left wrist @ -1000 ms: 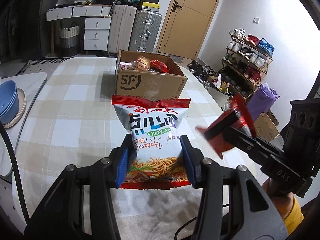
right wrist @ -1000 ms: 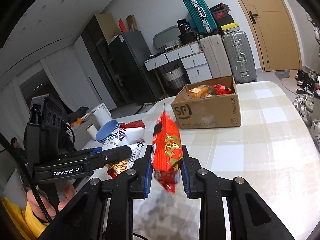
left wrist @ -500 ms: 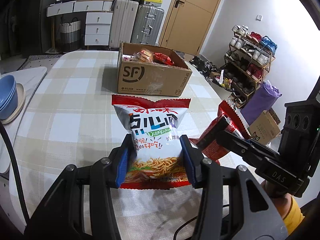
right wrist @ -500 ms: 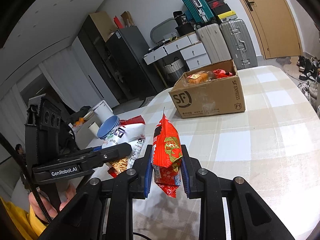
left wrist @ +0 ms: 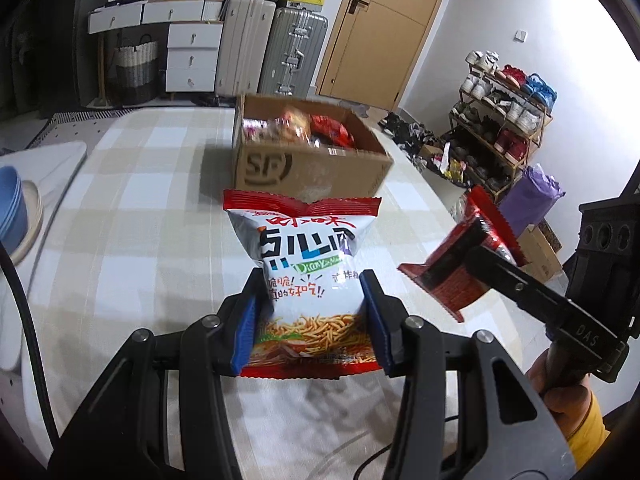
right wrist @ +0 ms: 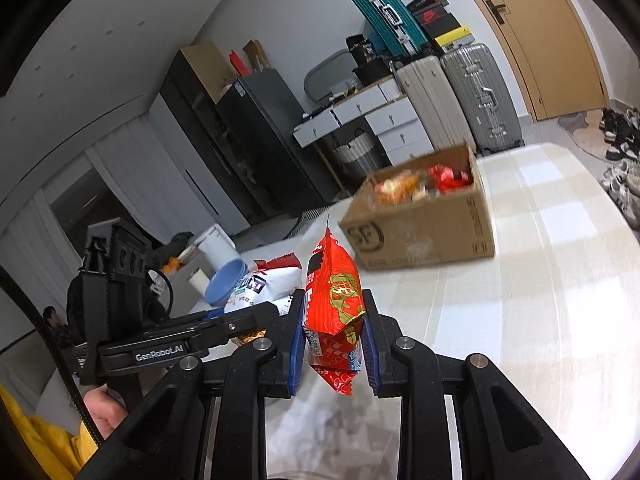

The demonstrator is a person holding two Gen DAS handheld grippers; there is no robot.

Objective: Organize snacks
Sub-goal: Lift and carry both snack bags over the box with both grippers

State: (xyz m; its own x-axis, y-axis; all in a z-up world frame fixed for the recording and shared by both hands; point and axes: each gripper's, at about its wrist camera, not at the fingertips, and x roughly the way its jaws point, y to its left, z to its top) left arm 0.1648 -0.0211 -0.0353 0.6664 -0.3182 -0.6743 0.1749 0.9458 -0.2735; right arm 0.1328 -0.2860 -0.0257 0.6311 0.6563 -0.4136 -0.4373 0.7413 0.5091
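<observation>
My left gripper (left wrist: 310,312) is shut on a white and red snack bag (left wrist: 304,256) with noodle sticks printed on it, held above the checked tablecloth. My right gripper (right wrist: 332,336) is shut on a red snack bag (right wrist: 334,300), held upright above the table. That red bag and the right gripper also show in the left wrist view (left wrist: 464,264), to the right of the white bag. An open cardboard box (left wrist: 304,168) marked SF stands ahead with several snacks inside; it also shows in the right wrist view (right wrist: 424,228).
Blue bowls (left wrist: 10,208) sit on a side surface at the left, also in the right wrist view (right wrist: 226,284). Suitcases (left wrist: 292,52) and white drawers (left wrist: 188,56) stand behind the table. A shoe rack (left wrist: 504,120) is at the right. The table's edge runs along the right.
Both grippers, each with its bag, have moved toward the cardboard box, which looks larger and blurred now. The red bag sits higher beside the white bag.
</observation>
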